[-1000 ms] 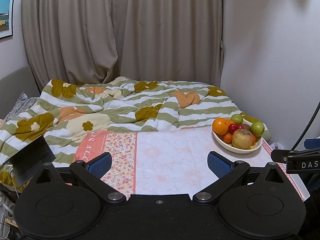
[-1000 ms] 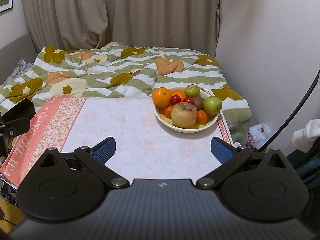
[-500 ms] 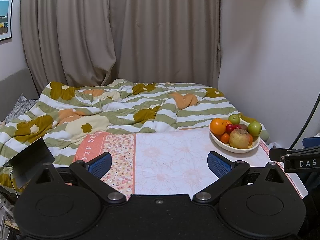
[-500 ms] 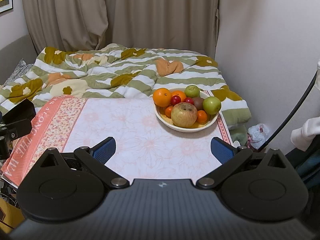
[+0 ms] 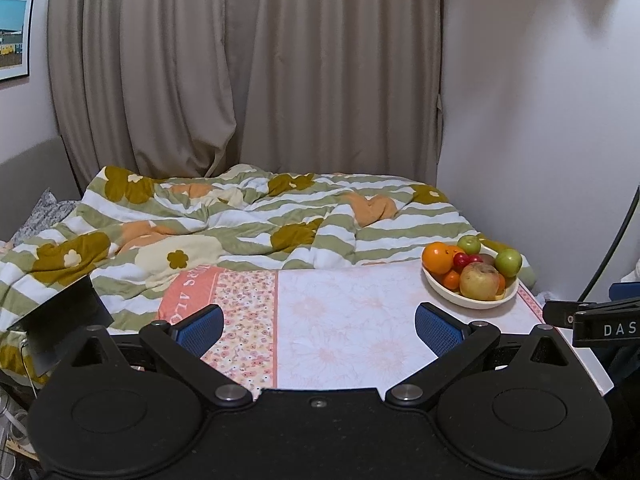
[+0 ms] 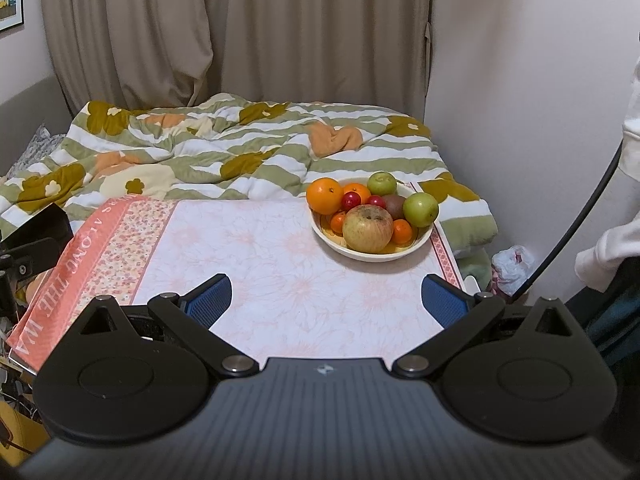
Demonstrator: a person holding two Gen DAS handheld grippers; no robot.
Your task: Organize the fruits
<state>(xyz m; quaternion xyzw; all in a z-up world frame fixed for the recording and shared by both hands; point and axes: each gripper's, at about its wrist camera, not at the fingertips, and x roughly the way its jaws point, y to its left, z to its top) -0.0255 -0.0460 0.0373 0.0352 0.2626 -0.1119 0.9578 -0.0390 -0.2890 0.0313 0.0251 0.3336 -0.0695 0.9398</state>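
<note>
Both tongs are matte black with blue ribbed pads (image 5: pixel 438 330) and silver pivot screws (image 6: pixel 234 363). A white sleeve (image 6: pixel 616 248) is worn.

A bowl (image 6: pixel 370 254) sits on the bench (image 6: pixel 280 272), at the far right corner. The fruits are piled in the bowl. A big apple (image 6: pixel 367 228) is at the front. An orange (image 6: pixel 325 196) is behind it on the left. Two small apples (image 6: pixel 420 209) are on the right and at the back. A bed with a blanket (image 6: pixel 224 152) lies behind the bench. Curtains (image 6: pixel 240 32) hang behind the bed.
</note>
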